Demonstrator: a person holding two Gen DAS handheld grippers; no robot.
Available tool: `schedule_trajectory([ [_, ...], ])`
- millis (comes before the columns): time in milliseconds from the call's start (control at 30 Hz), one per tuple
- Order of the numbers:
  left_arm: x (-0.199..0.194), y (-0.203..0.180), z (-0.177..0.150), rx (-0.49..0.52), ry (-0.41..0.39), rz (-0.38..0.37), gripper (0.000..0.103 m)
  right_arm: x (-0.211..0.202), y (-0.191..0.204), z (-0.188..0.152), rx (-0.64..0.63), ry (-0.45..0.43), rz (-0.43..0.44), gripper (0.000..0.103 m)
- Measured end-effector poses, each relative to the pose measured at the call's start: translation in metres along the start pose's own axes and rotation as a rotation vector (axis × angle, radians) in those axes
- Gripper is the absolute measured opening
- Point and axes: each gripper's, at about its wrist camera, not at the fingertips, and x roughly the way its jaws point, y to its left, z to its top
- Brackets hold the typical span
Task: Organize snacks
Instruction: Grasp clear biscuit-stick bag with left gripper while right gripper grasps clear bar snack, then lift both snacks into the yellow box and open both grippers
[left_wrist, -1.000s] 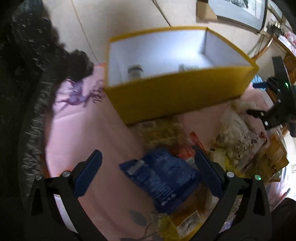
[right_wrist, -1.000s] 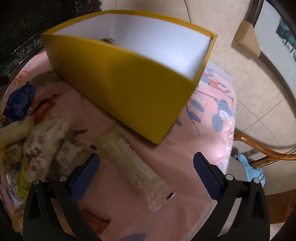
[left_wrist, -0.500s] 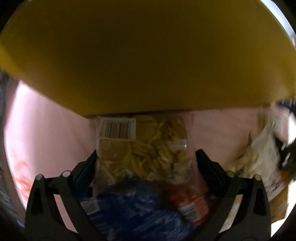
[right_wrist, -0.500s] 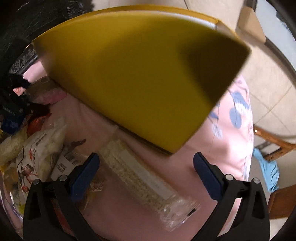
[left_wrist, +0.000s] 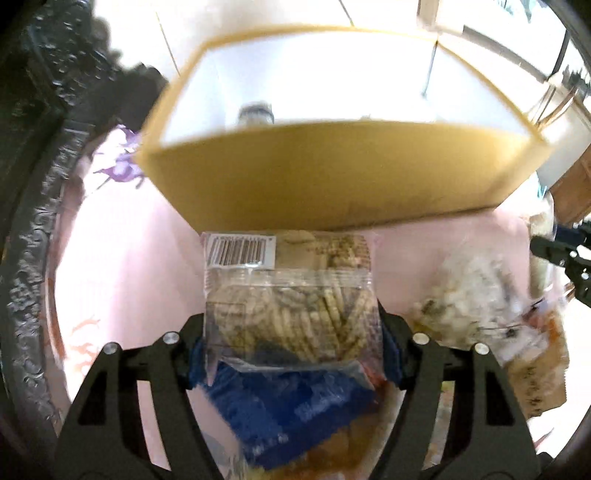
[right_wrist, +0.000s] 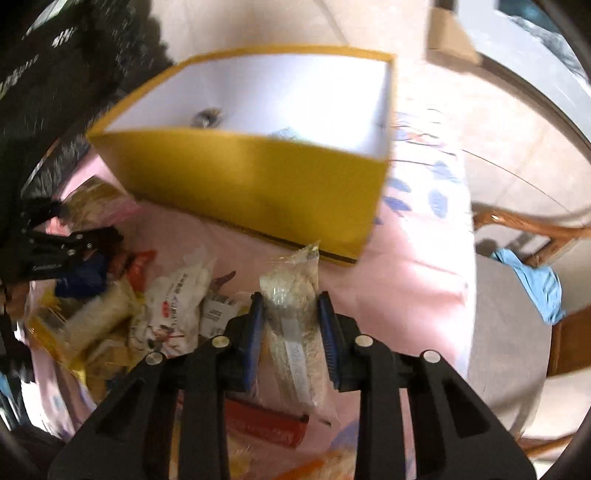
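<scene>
Between my left gripper (left_wrist: 291, 350) jaws, just closed, sits the clear stick-snack bag (left_wrist: 291, 310); my right gripper (right_wrist: 290, 328) jaws have clamped the long oat bar (right_wrist: 295, 314). Both should clear the near wall of the yellow box (right_wrist: 251, 177) before release, I judge.

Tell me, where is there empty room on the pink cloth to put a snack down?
Bare pink tablecloth lies right of the yellow cardboard box, toward the wooden chair. Another bare strip runs between the box and the dark carved edge. The heap of snack bags is crowded. The box's white inside is mostly empty.
</scene>
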Motion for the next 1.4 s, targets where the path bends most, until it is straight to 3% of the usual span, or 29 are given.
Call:
schedule_trajectory([
  [200,-0.081,-0.005,0.012,-0.048,-0.194,-0.019,0.072,-0.067,0.002,-0.003,0.218,-0.182,0.053,0.029],
  [300,-0.114,-0.005,0.027,-0.074,-0.297,-0.03,0.072,-0.09,0.007,0.019,0.218,-0.276,0.065,0.029],
  [433,-0.142,-0.018,0.049,-0.032,-0.391,0.0,0.072,-0.124,0.014,0.046,0.215,-0.383,0.088,0.029],
  [567,-0.143,-0.014,0.083,-0.041,-0.415,-0.001,0.072,-0.142,0.012,0.086,0.188,-0.441,0.089,0.029],
  [700,-0.128,-0.004,0.116,-0.031,-0.425,0.008,0.072,-0.129,0.004,0.12,0.154,-0.455,0.074,0.029],
  [967,-0.092,-0.002,0.156,-0.023,-0.394,0.053,0.076,-0.089,0.005,0.165,0.088,-0.394,0.063,0.029],
  [1000,-0.089,-0.002,0.157,-0.019,-0.39,0.058,0.09,-0.083,0.006,0.169,0.076,-0.376,0.036,0.044],
  [1033,-0.084,-0.003,0.159,-0.024,-0.386,0.088,0.101,-0.076,0.008,0.172,0.063,-0.359,-0.027,0.067],
  [1067,-0.082,-0.003,0.159,-0.035,-0.388,0.12,0.101,-0.07,0.01,0.171,0.062,-0.362,-0.135,0.102],
  [1200,-0.068,0.004,0.145,-0.042,-0.326,0.142,0.101,-0.066,0.003,0.16,0.103,-0.35,-0.062,0.102],
  [1400,-0.061,0.021,0.099,-0.054,-0.258,0.185,0.101,-0.07,0.006,0.126,0.104,-0.254,-0.062,0.102],
])
